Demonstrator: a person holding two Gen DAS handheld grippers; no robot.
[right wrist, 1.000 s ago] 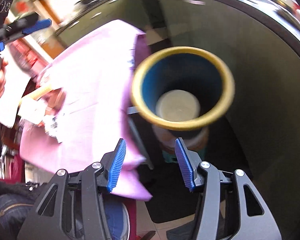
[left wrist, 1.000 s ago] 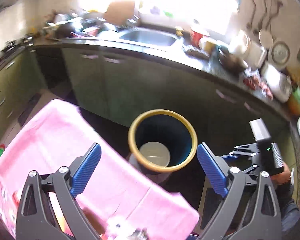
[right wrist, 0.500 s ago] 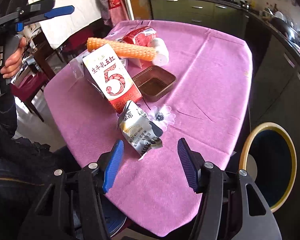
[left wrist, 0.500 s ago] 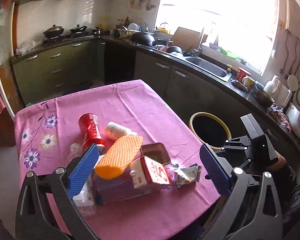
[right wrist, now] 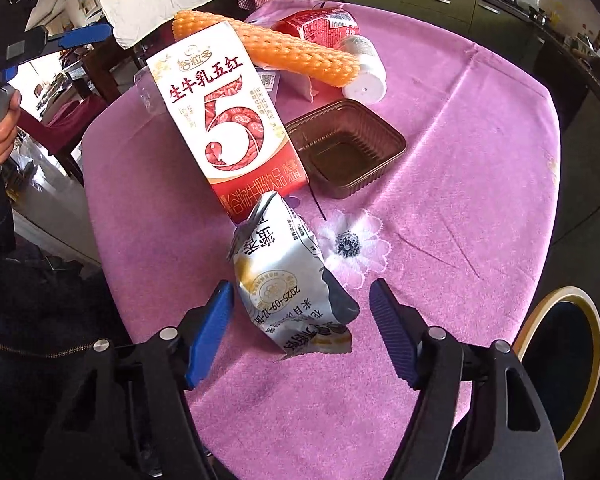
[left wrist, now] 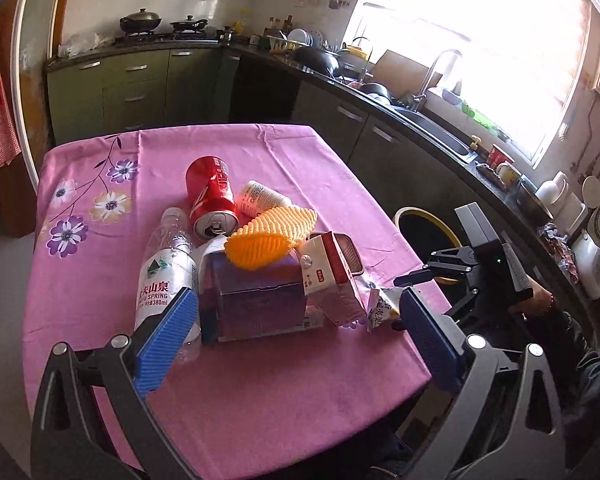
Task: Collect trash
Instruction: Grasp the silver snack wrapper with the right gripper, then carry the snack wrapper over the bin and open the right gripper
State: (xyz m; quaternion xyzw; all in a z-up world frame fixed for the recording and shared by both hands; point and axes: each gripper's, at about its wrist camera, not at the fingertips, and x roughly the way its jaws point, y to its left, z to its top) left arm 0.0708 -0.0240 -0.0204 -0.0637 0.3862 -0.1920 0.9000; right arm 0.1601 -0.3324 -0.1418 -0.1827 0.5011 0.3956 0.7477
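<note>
Trash lies piled on a pink tablecloth (left wrist: 284, 392): a red can (left wrist: 210, 196), a water bottle (left wrist: 166, 272), an orange foam net (left wrist: 270, 236), a purple box (left wrist: 256, 300), a milk carton (right wrist: 224, 120), a brown plastic tray (right wrist: 346, 148) and a silver snack wrapper (right wrist: 288, 280). My right gripper (right wrist: 302, 330) is open, its jaws on either side of the wrapper's near end. My left gripper (left wrist: 296, 344) is open and empty, just short of the purple box. The yellow-rimmed blue bin (right wrist: 560, 360) stands on the floor beside the table.
Green kitchen cabinets and a dark counter with a sink (left wrist: 432, 124) run behind the table. A stove with pans (left wrist: 140, 24) is at the back left. A white bottle (right wrist: 362, 68) lies behind the net. Chairs (right wrist: 60, 120) stand at the table's far side.
Both grippers swung away from the bin to the table. The right gripper has closed in on the silver wrapper, which now lies between its jaws. The left gripper has come nearer the pile.
</note>
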